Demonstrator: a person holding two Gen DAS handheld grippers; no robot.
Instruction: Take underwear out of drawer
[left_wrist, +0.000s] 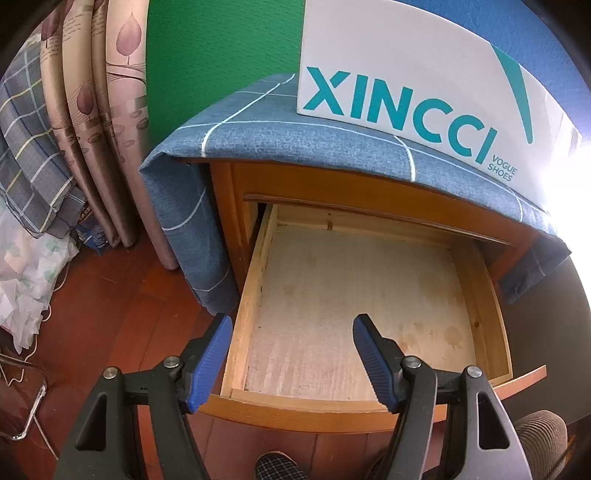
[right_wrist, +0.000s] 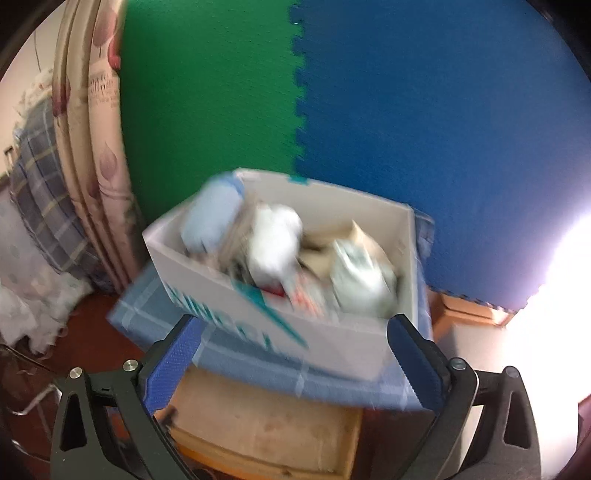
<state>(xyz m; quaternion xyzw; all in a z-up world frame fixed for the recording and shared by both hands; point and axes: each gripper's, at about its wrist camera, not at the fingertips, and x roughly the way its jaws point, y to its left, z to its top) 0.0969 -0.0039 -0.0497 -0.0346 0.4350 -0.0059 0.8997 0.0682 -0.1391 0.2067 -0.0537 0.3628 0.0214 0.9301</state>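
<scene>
The drawer (left_wrist: 354, 306) stands open under a blue-clothed cabinet (left_wrist: 295, 140), both grippers' jaws gaping, holding nothing.

My left wrist camera looks steeply down, close into the open drawer (left_wrist: 354, 314); my right sits higher, farther back. Both catch the shoebox (right_wrist: 280, 321).

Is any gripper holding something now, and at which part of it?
Nothing is held. The left gripper is open above the drawer; the right gripper is open before the box.
</scene>
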